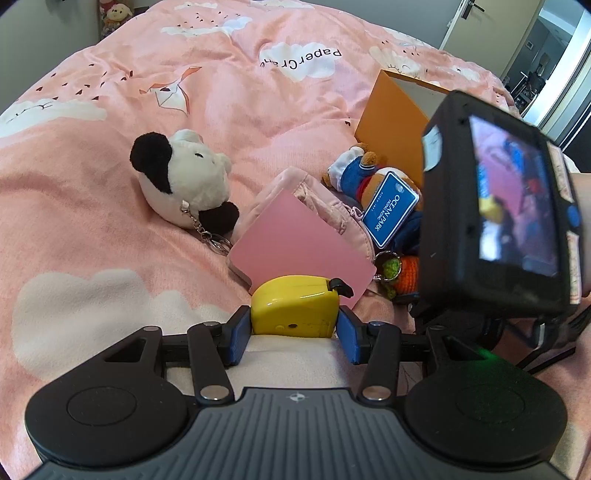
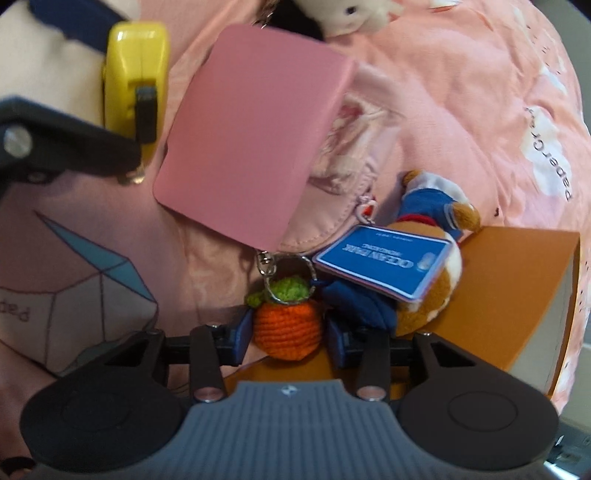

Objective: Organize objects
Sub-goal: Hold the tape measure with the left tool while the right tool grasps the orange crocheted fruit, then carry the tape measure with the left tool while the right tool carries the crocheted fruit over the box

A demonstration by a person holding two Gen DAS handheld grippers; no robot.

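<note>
My left gripper (image 1: 293, 332) is shut on a yellow tape measure (image 1: 295, 310), which also shows in the right wrist view (image 2: 135, 74). My right gripper (image 2: 286, 338) is shut on an orange crocheted carrot keychain (image 2: 286, 326), partly visible in the left wrist view (image 1: 404, 271). A pink card (image 1: 295, 240) leans on a pink pouch (image 1: 317, 199); both show in the right wrist view, the card (image 2: 251, 136) over the pouch (image 2: 332, 206). A bear plush with a blue Ocean Park tag (image 1: 389, 210) lies by an orange box (image 1: 391, 118).
A black-and-white plush with a key ring (image 1: 184, 181) lies left of the pouch on the pink bedspread (image 1: 110, 110). The right gripper's body with its screen (image 1: 495, 206) fills the right side. The orange box (image 2: 498, 288) lies under the bear (image 2: 428, 280). A door (image 1: 480, 22) stands beyond.
</note>
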